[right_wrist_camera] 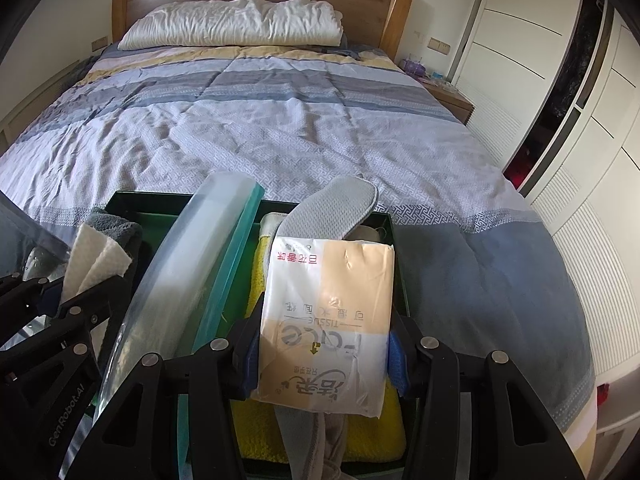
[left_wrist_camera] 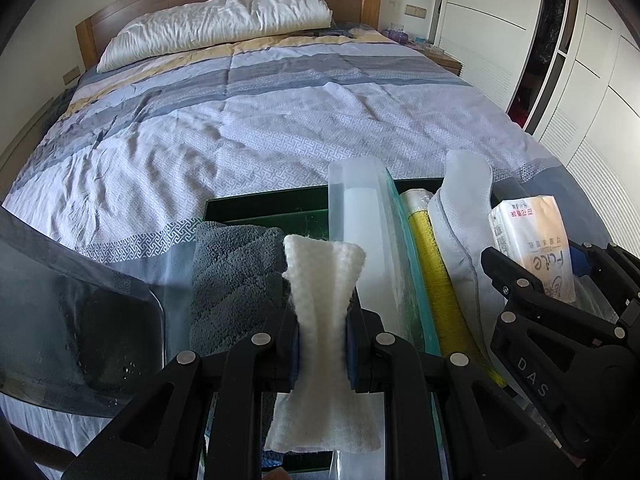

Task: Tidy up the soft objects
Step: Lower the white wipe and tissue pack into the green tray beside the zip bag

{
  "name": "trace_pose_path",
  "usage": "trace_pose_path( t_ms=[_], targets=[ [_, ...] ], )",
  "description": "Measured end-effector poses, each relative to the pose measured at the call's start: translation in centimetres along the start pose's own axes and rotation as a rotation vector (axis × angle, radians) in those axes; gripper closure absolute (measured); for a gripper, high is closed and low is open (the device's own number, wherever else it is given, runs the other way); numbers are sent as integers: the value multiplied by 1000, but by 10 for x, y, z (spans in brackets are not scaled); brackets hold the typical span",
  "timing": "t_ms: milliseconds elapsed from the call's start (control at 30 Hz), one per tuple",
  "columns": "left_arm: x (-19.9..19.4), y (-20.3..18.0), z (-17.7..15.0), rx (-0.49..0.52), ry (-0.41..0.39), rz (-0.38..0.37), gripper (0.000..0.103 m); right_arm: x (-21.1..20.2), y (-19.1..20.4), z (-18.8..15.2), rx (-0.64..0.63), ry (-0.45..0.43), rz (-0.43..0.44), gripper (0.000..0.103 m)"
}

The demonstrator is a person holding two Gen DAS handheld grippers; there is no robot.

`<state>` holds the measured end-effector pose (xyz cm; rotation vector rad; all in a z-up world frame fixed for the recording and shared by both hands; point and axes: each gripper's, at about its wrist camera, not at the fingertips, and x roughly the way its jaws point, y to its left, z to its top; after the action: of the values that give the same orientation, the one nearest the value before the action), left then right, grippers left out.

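Both grippers are mid-placement over the green box at the bed's near edge: left gripper pinches a white pad, right gripper clamps a tissue pack; next, probably lower each into its side

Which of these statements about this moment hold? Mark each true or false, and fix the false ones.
1. The left tongs are shut on a white fluffy cloth. True.
2. The right tongs are open and hold nothing. False: they are shut on a tissue pack.
3. A grey towel lies in the left part of the green box. True.
4. The grey insole lies flat on the bedspread. False: it leans in the box, its tip above the far rim.
5. A yellow towel lies under the tissue pack. True.
6. The pillow sits inside the box. False: it lies at the headboard.
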<state>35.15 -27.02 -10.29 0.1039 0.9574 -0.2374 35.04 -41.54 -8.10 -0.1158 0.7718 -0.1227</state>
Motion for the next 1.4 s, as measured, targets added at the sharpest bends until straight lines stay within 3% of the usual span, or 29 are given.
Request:
trace_pose_path(
  t_ms=[800, 1400],
  targets=[
    [4, 2, 2, -11, -7, 12, 89, 12, 5, 2, -5, 8, 6, 55],
    [19, 4, 1, -13, 32, 29, 88, 24, 11, 5, -10, 29, 6, 54]
  ],
)
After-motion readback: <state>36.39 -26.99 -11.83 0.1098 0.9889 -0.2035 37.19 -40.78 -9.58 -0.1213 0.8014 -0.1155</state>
